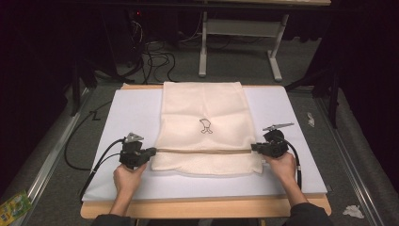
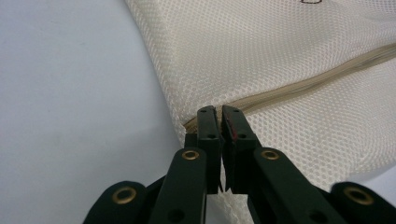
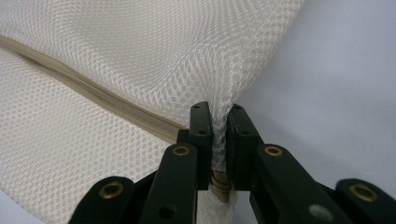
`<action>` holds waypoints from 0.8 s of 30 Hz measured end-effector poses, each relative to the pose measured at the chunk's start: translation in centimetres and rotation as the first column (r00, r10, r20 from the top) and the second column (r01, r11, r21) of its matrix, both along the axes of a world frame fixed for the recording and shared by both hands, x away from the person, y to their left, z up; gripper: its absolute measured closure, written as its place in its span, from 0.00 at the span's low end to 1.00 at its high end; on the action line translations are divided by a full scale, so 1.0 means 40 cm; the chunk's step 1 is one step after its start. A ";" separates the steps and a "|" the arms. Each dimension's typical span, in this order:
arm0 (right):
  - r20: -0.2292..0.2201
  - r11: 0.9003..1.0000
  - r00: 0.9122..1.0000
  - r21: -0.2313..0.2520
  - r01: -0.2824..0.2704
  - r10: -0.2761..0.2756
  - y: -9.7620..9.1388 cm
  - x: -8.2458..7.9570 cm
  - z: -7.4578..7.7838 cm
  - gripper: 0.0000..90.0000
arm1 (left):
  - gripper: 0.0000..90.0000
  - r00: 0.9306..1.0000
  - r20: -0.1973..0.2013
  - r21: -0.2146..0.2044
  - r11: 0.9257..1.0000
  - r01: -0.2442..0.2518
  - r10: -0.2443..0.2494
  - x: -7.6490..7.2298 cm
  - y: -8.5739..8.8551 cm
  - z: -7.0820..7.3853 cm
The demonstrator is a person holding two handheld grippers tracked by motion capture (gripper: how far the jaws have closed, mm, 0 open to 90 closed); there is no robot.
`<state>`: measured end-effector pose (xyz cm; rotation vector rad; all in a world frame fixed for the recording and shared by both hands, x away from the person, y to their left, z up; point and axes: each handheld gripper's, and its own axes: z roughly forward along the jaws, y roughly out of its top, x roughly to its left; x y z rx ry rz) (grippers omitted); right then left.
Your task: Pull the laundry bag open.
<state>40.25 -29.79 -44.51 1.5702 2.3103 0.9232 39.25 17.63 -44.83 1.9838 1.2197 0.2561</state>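
Note:
A cream mesh laundry bag (image 1: 202, 127) with a small dark emblem lies flat on the white table top (image 1: 131, 113), and a tan zipper (image 1: 202, 151) crosses it near its front end. My left gripper (image 1: 153, 152) is shut on the bag's left edge at the zipper's end (image 2: 219, 116). At the bag's right edge my right gripper (image 1: 254, 148) pinches a fold of mesh (image 3: 219, 130) at the zipper's other end. Both jaw pairs stand close together around the cloth. A hand holds each gripper from the near side.
The white table top has a wooden front edge (image 1: 202, 207). Grey carpet, black cables (image 1: 157, 59) and a white table frame (image 1: 240, 28) lie beyond. A green packet (image 1: 13, 206) and crumpled paper (image 1: 353, 211) rest on the floor at the sides.

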 end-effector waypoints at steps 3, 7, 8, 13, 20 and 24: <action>0.003 1.000 1.000 0.012 0.001 -0.001 -0.002 -0.004 -0.005 0.93 | 0.97 1.000 -0.006 0.002 1.000 0.001 -0.001 -0.002 0.002 -0.005; 0.003 1.000 1.000 0.014 0.000 0.000 -0.003 -0.011 -0.010 0.91 | 0.96 1.000 -0.017 0.005 1.000 0.002 -0.002 0.000 0.003 -0.013; 0.002 1.000 1.000 0.015 0.003 -0.003 -0.002 -0.012 -0.012 0.91 | 0.96 1.000 -0.021 0.002 1.000 0.001 -0.001 0.000 0.004 -0.015; 0.001 1.000 1.000 0.018 0.009 -0.009 -0.003 -0.013 -0.020 0.89 | 0.96 1.000 -0.020 0.011 1.000 0.004 -0.004 0.000 0.000 -0.021; 0.018 1.000 1.000 0.010 0.016 -0.016 -0.003 -0.017 -0.016 0.79 | 0.91 1.000 0.002 -0.004 1.000 0.010 -0.010 -0.004 0.002 -0.017; 0.041 1.000 0.999 0.000 0.021 -0.021 0.001 -0.024 -0.008 0.71 | 0.82 1.000 0.023 -0.015 1.000 0.020 -0.019 -0.008 0.005 -0.013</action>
